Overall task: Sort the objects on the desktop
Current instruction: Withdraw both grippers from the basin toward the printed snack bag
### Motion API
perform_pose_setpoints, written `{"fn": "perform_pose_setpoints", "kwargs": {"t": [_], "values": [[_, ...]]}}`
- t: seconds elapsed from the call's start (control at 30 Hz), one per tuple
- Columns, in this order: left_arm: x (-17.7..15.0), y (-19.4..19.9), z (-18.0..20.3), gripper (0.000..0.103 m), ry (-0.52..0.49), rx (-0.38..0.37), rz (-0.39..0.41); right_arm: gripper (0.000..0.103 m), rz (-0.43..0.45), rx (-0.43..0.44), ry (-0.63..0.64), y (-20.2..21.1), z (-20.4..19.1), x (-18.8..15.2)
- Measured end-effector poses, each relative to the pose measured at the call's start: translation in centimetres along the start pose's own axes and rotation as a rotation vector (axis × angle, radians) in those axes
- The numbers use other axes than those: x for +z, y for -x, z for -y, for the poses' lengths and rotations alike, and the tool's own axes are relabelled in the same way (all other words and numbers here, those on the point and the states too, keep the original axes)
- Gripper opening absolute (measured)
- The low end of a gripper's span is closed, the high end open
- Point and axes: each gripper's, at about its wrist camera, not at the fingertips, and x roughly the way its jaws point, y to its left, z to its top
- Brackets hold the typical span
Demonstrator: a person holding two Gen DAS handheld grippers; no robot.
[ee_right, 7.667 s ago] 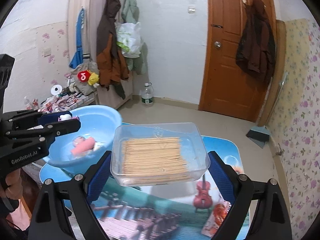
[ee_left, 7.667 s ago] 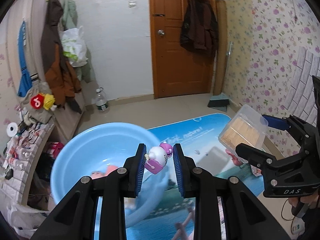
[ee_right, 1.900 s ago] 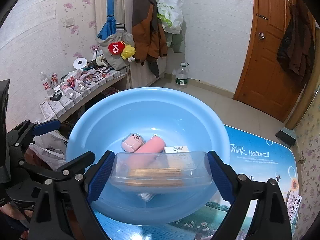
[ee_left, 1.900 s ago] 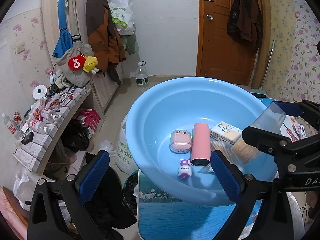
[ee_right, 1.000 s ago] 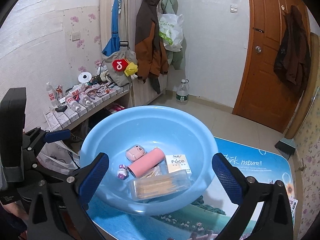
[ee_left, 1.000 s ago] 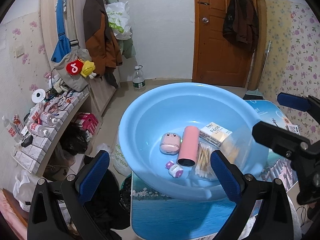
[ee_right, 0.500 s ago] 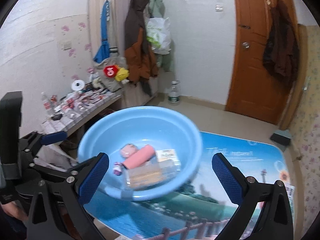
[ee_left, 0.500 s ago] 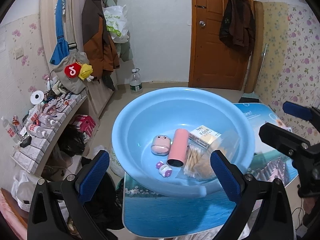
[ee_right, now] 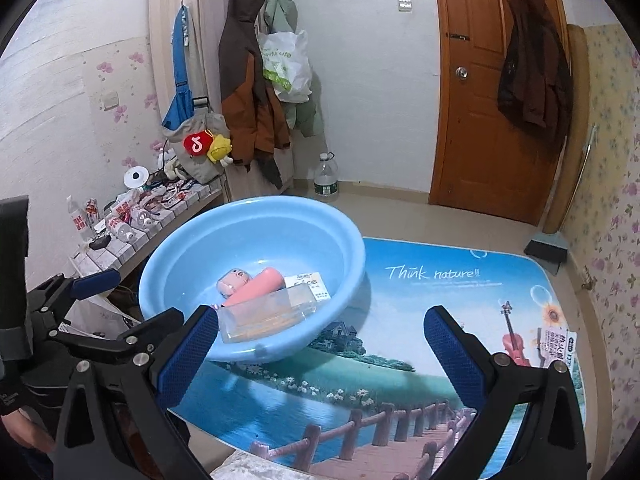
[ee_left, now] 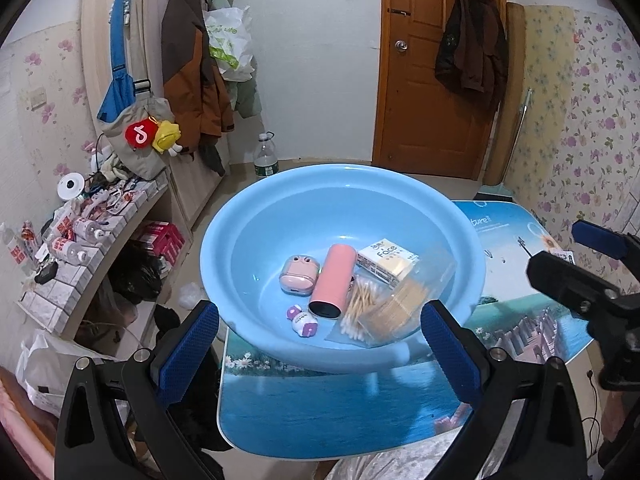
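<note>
Well apart, both hand-held grippers (ee_left: 318, 346) (ee_right: 318, 344) gape before the basin (ee_left: 248, 216).

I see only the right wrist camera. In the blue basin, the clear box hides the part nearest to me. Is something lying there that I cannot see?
Observer: Yes. The left wrist view shows a small purple and white toy on the floor of the basin, near the dark end of the pink cylinder.
Operator: And beside the clear box?
Observer: A bag of cotton swabs lies between the cylinder and the clear box, against the box.
Operator: Does the left gripper hold anything?
Observer: No. The left gripper is wide open and empty.
</note>
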Motion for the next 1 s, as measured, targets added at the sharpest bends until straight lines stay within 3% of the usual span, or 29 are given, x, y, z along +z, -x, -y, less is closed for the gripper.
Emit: {"fn": "perform_pose_setpoints", "kwargs": {"t": [0.17,1.0], "values": [[0.3,0.7,0.2,0.102,0.032,0.000,0.009,0.103,0.032,-0.028,-0.008,1.6,0.1,-0.1],[0.9,2.7,3.2,0.102,0.005,0.028,0.040,0.103,0.097,-0.120,-0.034,5.5,1.7,-0.6]]}}
